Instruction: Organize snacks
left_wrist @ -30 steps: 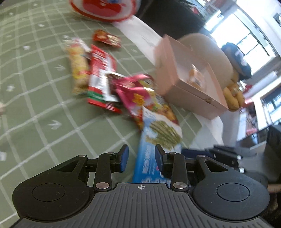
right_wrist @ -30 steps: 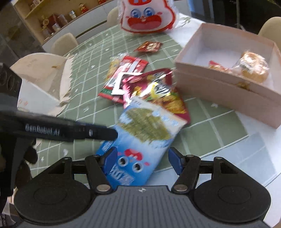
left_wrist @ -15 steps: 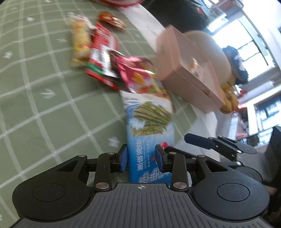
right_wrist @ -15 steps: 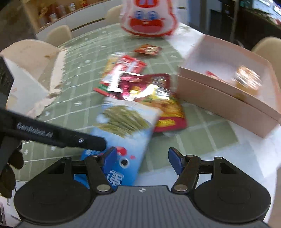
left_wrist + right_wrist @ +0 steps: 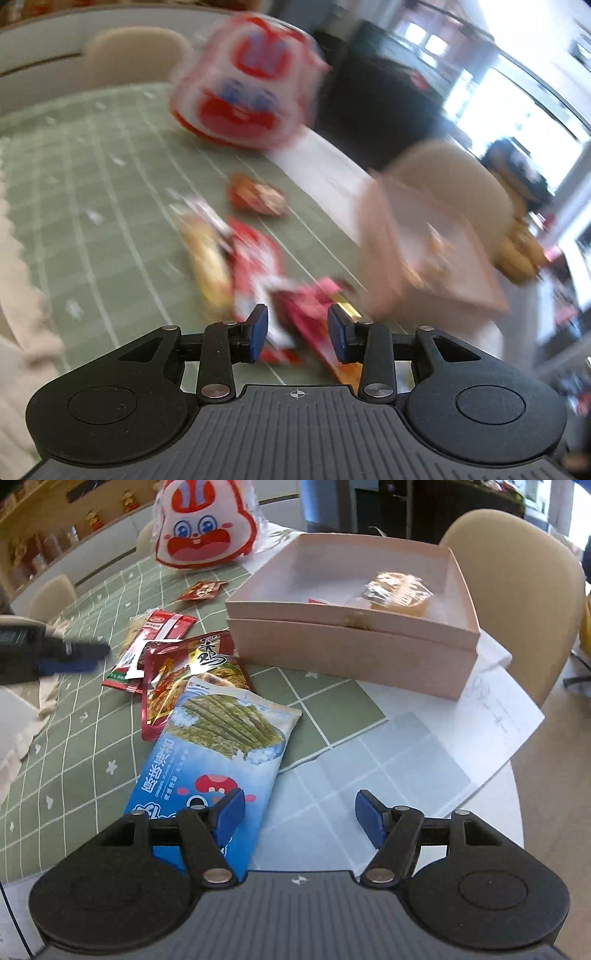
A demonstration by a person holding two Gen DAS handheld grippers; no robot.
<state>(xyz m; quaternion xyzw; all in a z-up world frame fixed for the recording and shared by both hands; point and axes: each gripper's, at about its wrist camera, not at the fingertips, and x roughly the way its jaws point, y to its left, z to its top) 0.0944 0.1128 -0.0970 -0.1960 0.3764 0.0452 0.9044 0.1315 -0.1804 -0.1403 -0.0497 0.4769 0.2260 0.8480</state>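
While both jaws gape empty, the left gripper (image 5: 297, 329) has swung off the blue packet (image 5: 218, 760).

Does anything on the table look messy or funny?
Yes. The blue seaweed snack bag lies crooked, partly on top of the shiny red snack packet, in a loose overlapping pile beside the pink cardboard box. The box already holds only a clear-wrapped pastry. Nothing looks spilled.
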